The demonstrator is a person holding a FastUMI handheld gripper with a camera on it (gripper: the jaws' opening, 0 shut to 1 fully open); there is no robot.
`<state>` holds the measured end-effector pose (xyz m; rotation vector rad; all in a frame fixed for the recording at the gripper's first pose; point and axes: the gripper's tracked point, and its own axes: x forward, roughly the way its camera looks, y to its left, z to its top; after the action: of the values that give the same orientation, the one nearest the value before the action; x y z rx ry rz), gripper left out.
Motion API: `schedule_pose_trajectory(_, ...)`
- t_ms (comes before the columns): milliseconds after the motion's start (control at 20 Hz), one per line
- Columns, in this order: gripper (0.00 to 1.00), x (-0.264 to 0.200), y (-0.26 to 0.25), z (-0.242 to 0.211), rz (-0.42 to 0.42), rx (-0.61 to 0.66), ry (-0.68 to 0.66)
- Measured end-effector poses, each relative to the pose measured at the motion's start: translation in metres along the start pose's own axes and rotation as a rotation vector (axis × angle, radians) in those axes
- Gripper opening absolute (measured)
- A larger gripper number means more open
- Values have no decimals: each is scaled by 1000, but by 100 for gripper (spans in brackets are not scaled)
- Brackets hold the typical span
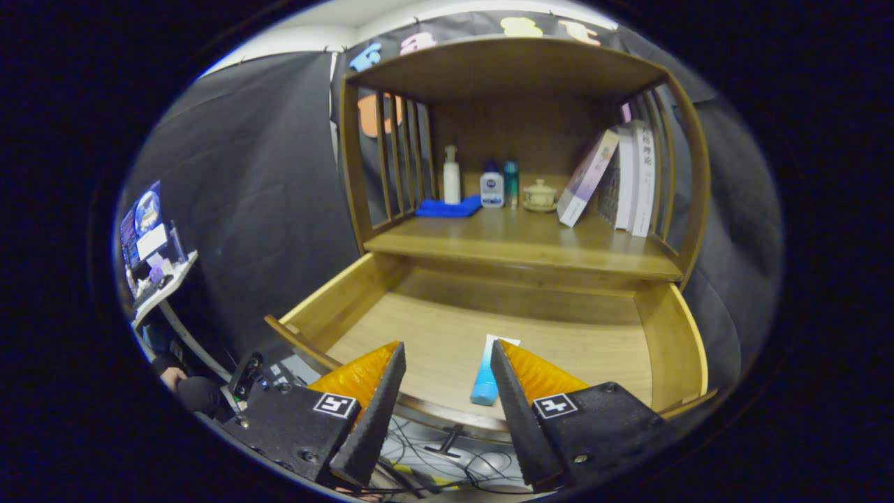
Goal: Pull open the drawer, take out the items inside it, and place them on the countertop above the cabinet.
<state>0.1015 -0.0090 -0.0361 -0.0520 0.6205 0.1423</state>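
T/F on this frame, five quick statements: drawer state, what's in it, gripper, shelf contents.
1. The drawer is pulled open. True.
2. The gripper is shut on the blue tube. False: the fingers are open, and the tube lies in the drawer just ahead of the right finger.
3. The blue tube lies flat on the drawer floor. True.
4. The blue cloth lies inside the drawer. False: it is on the countertop, beside the white pump bottle.
5. Books lean at the right end of the countertop. True.
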Motion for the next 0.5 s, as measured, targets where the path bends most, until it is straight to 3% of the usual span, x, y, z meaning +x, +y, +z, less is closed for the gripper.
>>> schedule_pose_trajectory(200,78,35,-8,-8,29,50,241)
schedule_pose_trajectory(350,78,60,-22,-23,-16,87,405)
schedule_pose_trajectory(500,78,77,-27,-35,-10,104,524)
